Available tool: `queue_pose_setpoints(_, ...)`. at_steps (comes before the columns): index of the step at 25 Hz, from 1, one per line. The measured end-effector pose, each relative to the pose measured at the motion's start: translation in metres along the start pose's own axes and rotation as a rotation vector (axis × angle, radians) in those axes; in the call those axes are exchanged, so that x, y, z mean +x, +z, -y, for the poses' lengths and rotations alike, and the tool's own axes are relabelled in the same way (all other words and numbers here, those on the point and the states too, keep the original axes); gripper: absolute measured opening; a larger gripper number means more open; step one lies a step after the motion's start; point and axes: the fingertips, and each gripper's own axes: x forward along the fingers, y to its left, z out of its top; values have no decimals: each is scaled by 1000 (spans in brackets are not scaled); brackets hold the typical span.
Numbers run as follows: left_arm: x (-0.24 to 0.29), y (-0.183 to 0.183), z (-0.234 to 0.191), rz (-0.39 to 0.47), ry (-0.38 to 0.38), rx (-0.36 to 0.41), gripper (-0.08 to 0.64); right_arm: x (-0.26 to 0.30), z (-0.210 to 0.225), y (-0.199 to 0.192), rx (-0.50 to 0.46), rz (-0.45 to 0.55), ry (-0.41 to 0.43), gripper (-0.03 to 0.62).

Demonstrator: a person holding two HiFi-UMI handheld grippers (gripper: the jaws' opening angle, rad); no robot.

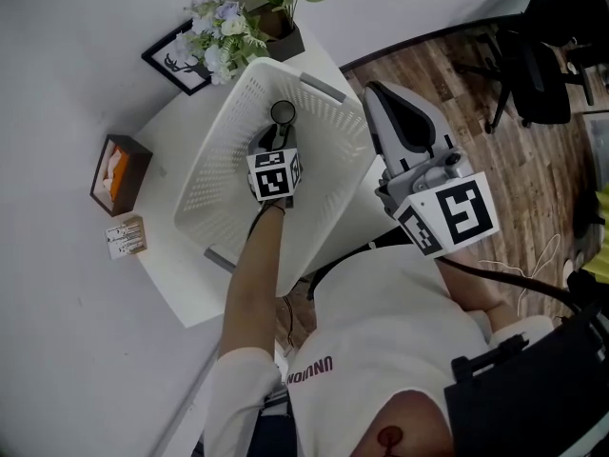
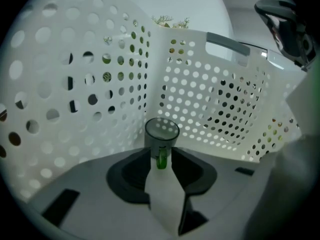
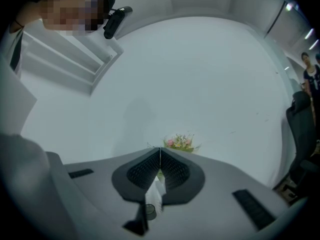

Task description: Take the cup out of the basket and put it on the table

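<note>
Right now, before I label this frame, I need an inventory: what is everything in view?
Basket: one, white, on the table.
Cup: one, grey with green handle, inside the basket.
Table: one, white, under the basket.
Flowers: one bunch, pastel, table's far corner.
Picture frame: one, black, beside the flowers.
Box: one, brown, table's left edge.
Packet: one, pale, beside the box.
Office chair: one, black, on the wooden floor.
Left gripper: one, grey, open, in the basket at the cup.
Right gripper: one, grey, shut, outside the basket.
</note>
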Motion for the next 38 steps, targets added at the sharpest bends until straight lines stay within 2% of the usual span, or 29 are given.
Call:
queue_pose_setpoints(6, 3, -2, 0, 2, 11, 14, 110, -3, 1, 4, -2, 12, -16, 20)
queue_pose_setpoints(9, 3, -2, -2, 5, 25, 19, 63, -4, 2, 4, -2, 10, -21, 20)
queue_pose_setpoints(15, 2, 1, -4, 17, 35, 27, 54, -6, 2, 5, -5, 18, -25, 20)
queue_pose_setpoints(20, -5, 3, -10, 30, 86, 43, 52, -8, -3, 7, 8, 29, -18, 20)
queue_pose_setpoints(29, -14, 21, -10, 66, 104, 53, 51, -9, -5, 14, 23, 54, -1, 20)
queue_pose_setpoints(38, -41, 47, -2, 137, 68, 25, 51, -10, -12, 19, 56, 69, 55, 20)
